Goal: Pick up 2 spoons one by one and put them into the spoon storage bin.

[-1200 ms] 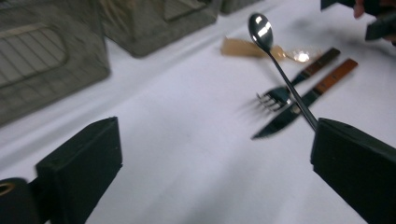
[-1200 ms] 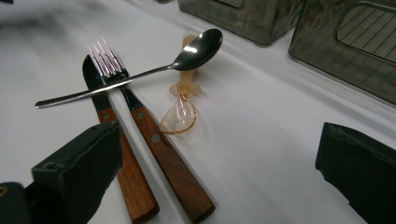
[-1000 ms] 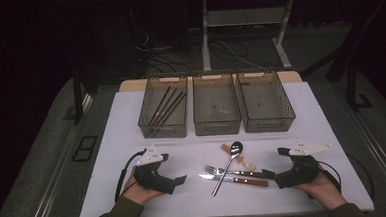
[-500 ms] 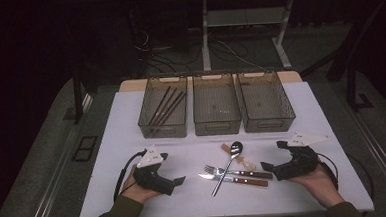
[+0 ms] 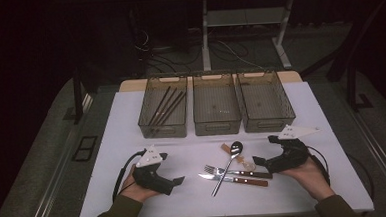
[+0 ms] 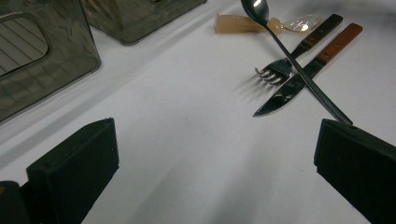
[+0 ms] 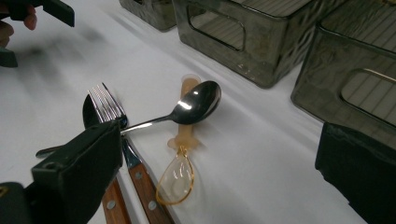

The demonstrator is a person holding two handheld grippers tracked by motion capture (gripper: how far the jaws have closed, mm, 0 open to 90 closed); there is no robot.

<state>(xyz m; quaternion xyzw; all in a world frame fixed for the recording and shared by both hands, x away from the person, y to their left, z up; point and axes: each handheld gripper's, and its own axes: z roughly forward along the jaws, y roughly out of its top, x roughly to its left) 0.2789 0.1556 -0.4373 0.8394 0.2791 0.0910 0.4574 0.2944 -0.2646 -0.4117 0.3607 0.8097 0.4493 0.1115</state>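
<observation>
Sorting barely begun, by the look: chopsticks [image 5: 166,105] in upper-left bin [image 5: 145,122]. Fork [image 5: 234,172], knife [image 5: 233,179], spoon [image 5: 228,165] piled lower centre, untouched. Left gripper [image 5: 179,182] and right gripper [image 5: 258,161] both wide, empty.

White table [image 5: 132,141] — three bins [image 5: 216,105], spoon [image 5: 227,167], fork [image 5: 234,172], knife [image 5: 232,179], plastic spoon [image 5: 237,156].

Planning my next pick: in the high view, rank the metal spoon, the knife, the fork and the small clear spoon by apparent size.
1. metal spoon, longest.
2. knife and fork, alike; not ranked apart.
3. small clear spoon, shortest, partly under the metal spoon.
</observation>
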